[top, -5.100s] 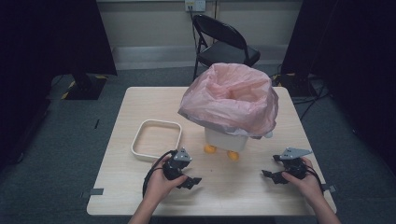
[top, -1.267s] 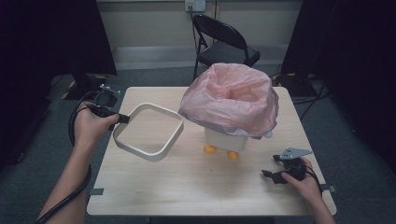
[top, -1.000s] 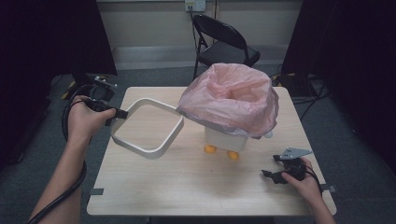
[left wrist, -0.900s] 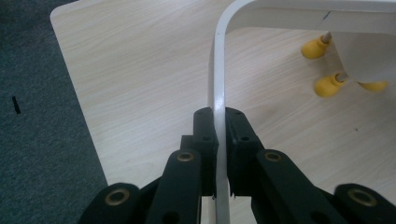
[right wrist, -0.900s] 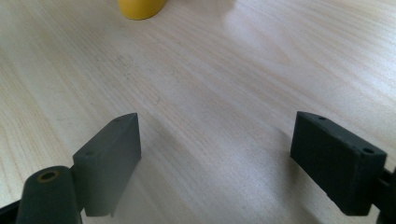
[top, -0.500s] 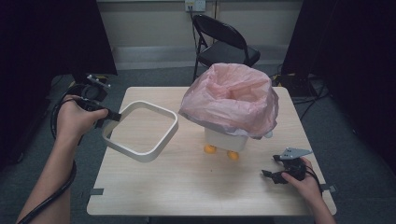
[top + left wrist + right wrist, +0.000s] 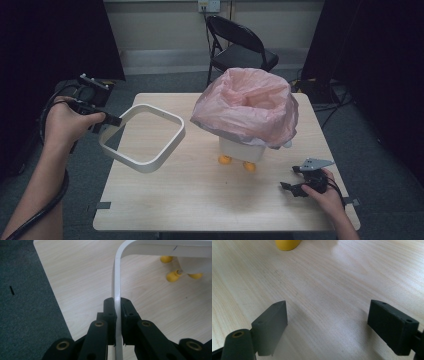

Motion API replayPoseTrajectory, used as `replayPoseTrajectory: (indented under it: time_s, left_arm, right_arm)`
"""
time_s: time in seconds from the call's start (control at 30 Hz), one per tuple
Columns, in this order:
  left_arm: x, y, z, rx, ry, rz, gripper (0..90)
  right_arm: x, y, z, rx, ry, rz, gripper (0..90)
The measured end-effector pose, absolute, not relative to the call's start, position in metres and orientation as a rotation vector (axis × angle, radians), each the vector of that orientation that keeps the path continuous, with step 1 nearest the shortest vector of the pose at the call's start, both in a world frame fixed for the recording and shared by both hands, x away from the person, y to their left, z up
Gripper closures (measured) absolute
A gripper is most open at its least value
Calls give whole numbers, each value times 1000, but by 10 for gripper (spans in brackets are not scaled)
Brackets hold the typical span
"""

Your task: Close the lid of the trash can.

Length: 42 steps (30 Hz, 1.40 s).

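High view first: I see the wooden table (image 7: 200, 200), then the white bin (image 7: 242, 149) on yellow feet, lined with a pink bag (image 7: 247, 107), standing mid-table. My left gripper (image 7: 102, 120) pinches the white square rim ring (image 7: 145, 137), lifted and tilted above the table's left edge. My right gripper (image 7: 295, 189) rests near the front right corner, jaws spread wide.

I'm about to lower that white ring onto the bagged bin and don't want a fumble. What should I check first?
1. Left hand-held gripper shut on the white ring: ok.
2. Ring lifted off the table: ok.
3. Pink bag draped over the bin's rim: ok.
4. Ring above the bin: not ok, it is off to the left.
5. Right hand-held gripper open, low over the table: ok.
6. Bag snug all around: cannot tell.
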<state>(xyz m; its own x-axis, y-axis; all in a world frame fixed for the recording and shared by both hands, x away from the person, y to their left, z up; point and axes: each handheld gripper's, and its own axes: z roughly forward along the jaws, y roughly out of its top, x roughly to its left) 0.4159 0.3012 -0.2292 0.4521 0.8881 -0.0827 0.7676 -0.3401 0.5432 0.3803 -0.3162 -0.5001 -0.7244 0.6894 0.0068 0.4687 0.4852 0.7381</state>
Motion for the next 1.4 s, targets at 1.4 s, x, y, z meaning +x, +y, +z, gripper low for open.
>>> replayPoseTrajectory:
  time_s: [1.4]
  left_arm:
    - [472, 150, -141, 2180, 1241, 303, 831]
  right_arm:
    - [380, -316, -500, 981, 2447, 1078, 155]
